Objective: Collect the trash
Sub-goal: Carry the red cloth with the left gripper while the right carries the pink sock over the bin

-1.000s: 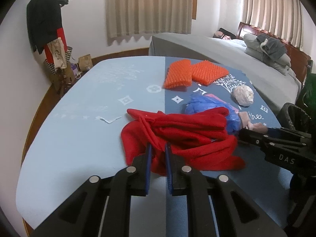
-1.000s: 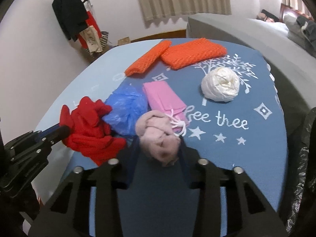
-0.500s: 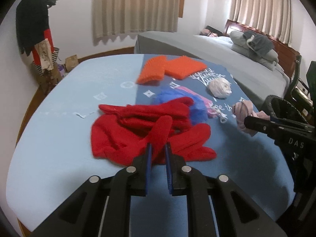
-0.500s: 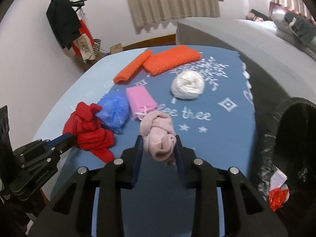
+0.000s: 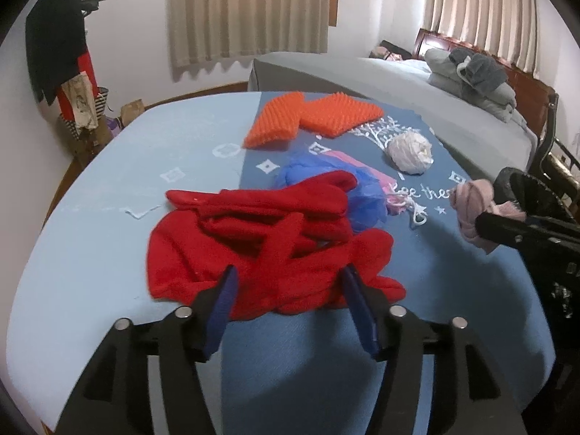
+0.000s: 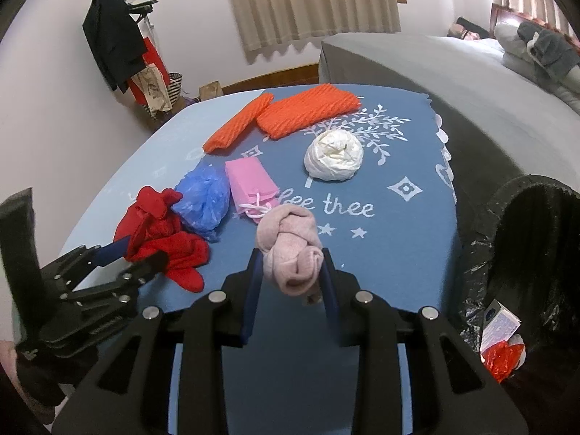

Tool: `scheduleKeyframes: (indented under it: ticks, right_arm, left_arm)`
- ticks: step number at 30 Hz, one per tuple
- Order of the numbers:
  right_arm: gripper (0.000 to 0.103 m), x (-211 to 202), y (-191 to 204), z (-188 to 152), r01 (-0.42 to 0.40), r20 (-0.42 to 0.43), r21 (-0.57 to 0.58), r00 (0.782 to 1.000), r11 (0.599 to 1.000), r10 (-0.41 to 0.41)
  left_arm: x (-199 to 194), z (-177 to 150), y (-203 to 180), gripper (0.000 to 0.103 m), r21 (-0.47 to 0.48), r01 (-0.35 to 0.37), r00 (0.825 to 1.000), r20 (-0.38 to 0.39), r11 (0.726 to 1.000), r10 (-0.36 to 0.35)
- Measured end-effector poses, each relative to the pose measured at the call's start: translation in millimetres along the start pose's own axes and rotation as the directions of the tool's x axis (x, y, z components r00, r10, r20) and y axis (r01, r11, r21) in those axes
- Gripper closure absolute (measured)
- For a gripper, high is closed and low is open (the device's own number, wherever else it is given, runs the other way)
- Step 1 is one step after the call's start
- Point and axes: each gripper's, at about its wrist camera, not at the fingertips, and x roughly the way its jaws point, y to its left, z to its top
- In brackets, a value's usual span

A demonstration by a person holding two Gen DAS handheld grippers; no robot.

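My right gripper [image 6: 290, 262] is shut on a pale pink knotted cloth [image 6: 290, 246] and holds it above the blue table [image 6: 391, 253]; the cloth also shows in the left wrist view [image 5: 471, 210]. My left gripper [image 5: 288, 279] is open, its jaws on either side of the near edge of a red cloth [image 5: 261, 246], seen too in the right wrist view [image 6: 163, 239]. On the table lie a blue plastic bag [image 6: 204, 201], a pink paper bag [image 6: 252, 183], a white crumpled ball [image 6: 333, 156] and two orange mesh pieces [image 6: 290, 112].
A black-lined trash bin [image 6: 525, 253] stands off the table's right edge, with a small box and red wrapper [image 6: 502, 340] inside. A grey bed [image 6: 453, 72] lies behind the table. A coat rack [image 6: 116, 43] stands at the far left wall.
My left gripper has opened around the red cloth's near edge. My right gripper has lifted the pink cloth and carried it right, closer to the bin.
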Motion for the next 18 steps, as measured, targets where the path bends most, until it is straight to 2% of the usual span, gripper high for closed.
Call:
scheduleKeyframes:
  ticks: [3,7,10,13,18]
  right_arm:
    - [0.073,-1.3,-1.3,-0.2,0.004,-0.001,0.002,1.0,1.0,-0.004]
    - [0.073,-2.1,-2.6,-0.8,0.006,-0.002,0.007,1.0,1.0,-0.006]
    - [0.073,-2.6,-2.8,0.0,0.005,0.0,0.009,1.0,1.0,-0.005]
    - [0.073,-4.0,-1.8,1.4,0.002,0.005,0.007,1.0,1.0,-0.002]
    - [0.073,-10.5,-1.5,3.9,-0.003,0.021,0.011,1.0,1.0,0.002]
  left_arm:
    - [6.9,1.5,-1.8,0.044,-0.01,-0.003,1.0,-0.007,1.0,0.003]
    - [9.1,0.9,-5.4,0.068,-0.001,0.002,1.0,-0.005,1.0,-0.002]
    - [7.9,1.0,-7.2,0.08,-0.001,0.009,1.0,-0.006,1.0,-0.009]
    - [1.9,3.1,-7.0,0.083,-0.017,0.02,1.0,-0.004,1.0,-0.02]
    - [-20.5,11.2,-13.3,0.083,-0.02,0.061,0.997,0.042,0.998,-0.06]
